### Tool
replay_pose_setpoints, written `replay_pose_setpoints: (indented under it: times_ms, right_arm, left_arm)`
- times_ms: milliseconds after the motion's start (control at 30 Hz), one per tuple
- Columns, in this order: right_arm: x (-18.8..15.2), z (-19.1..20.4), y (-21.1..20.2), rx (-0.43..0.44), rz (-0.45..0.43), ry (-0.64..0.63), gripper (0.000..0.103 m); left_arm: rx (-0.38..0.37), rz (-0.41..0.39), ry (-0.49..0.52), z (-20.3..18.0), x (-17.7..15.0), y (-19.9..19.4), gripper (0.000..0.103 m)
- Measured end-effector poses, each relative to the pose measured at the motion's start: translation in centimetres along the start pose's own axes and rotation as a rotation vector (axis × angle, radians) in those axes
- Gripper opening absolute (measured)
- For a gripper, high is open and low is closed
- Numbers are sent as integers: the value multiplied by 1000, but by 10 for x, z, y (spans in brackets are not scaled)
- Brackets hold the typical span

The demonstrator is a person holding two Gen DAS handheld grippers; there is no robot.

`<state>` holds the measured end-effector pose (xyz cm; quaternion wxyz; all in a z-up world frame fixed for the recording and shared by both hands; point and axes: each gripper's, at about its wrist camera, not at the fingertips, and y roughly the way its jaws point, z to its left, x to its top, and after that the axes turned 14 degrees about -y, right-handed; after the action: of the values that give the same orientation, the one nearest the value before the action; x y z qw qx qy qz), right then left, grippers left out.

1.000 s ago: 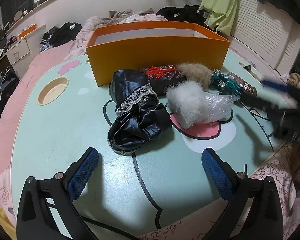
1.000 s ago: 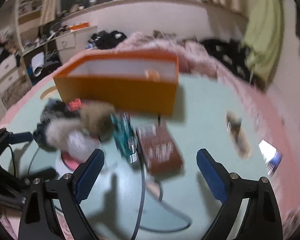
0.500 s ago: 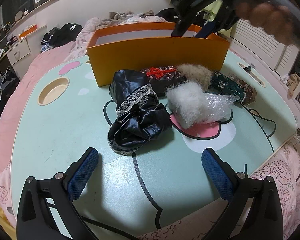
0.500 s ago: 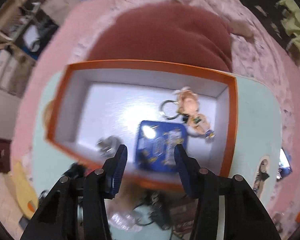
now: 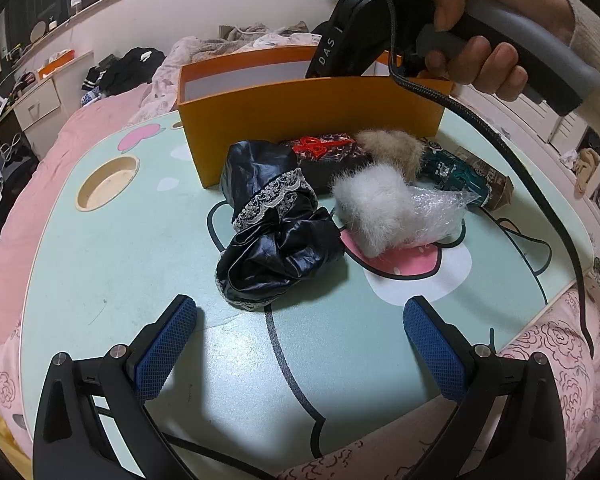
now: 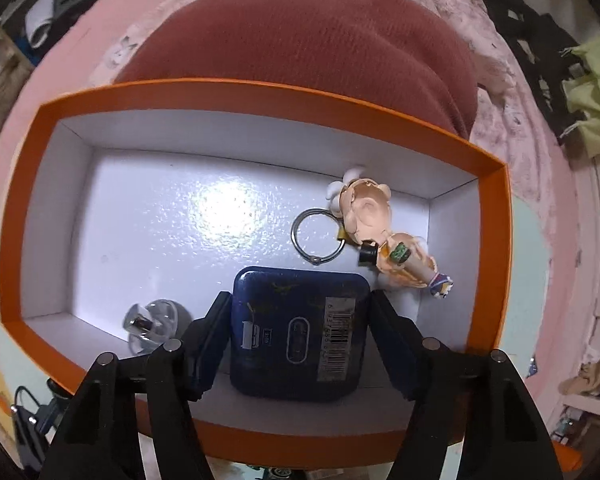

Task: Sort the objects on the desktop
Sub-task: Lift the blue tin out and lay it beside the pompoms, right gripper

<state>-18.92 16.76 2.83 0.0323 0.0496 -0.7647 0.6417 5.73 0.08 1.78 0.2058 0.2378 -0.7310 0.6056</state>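
The right gripper [image 6: 300, 332] points almost straight down into the orange box [image 6: 260, 92], and a dark blue tin [image 6: 300, 332] with a barcode sticker lies on the white floor of the box between its 2 fingers. The jaws have just been opening; small gaps show on both sides of the tin, so the pads are not pressing on it. Beside the tin in the box lie a doll keychain [image 6: 380, 232] with a metal ring, near the right wall, and a small clear round bottle [image 6: 152, 320] to the left. From the left wrist view, a hand [image 5: 472, 40] holds the right tool's grey handle above the box.

The left gripper [image 5: 300, 344] hovers over the mint-green table [image 5: 120, 260] with its jaws wide apart and nothing between them. In front of the box sit a black lace-trimmed fabric bundle [image 5: 276, 240], a white fur piece [image 5: 372, 212], a brown fur piece [image 5: 396, 148], bubble wrap [image 5: 440, 212] and a red scissors [image 5: 312, 145].
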Motion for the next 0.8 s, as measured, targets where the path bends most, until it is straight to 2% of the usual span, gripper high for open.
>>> replay_pose_setpoints:
  times_ms: [67,167,267,333,433,600,700,733,800]
  right_arm:
    - [-6,-5,-6,52,-52,34,66]
    - [-11,-10,-41,75,-207,67,66]
    - [-37,-6,-90,50,-383,64,66]
    - [-67,-4,-118,122,-472,65,66]
    - [-100,-3,-122,200,-492,43,66]
    - [-138,15,-85,264,-398,43,67]
    - [-146,17,-79,267,-463,44,68]
    - [-145,14,-80,268,-486,53,71]
    - [-155,15,-91,261,-597,74,82]
  left_arm:
    - [0,0,0,0,0,0,103]
    - [0,0,0,0,0,0,103]
    - [0,0,0,0,0,0,103]
    - [0,0,0,0,0,0,103]
    - [0,0,0,0,0,0,103]
    - [0,0,0,0,0,0,103]
    - [-1,0,0,1,0,0,103]
    - [-1,0,0,1,0,0,103]
    - [-1,0,0,1,0,0,103]
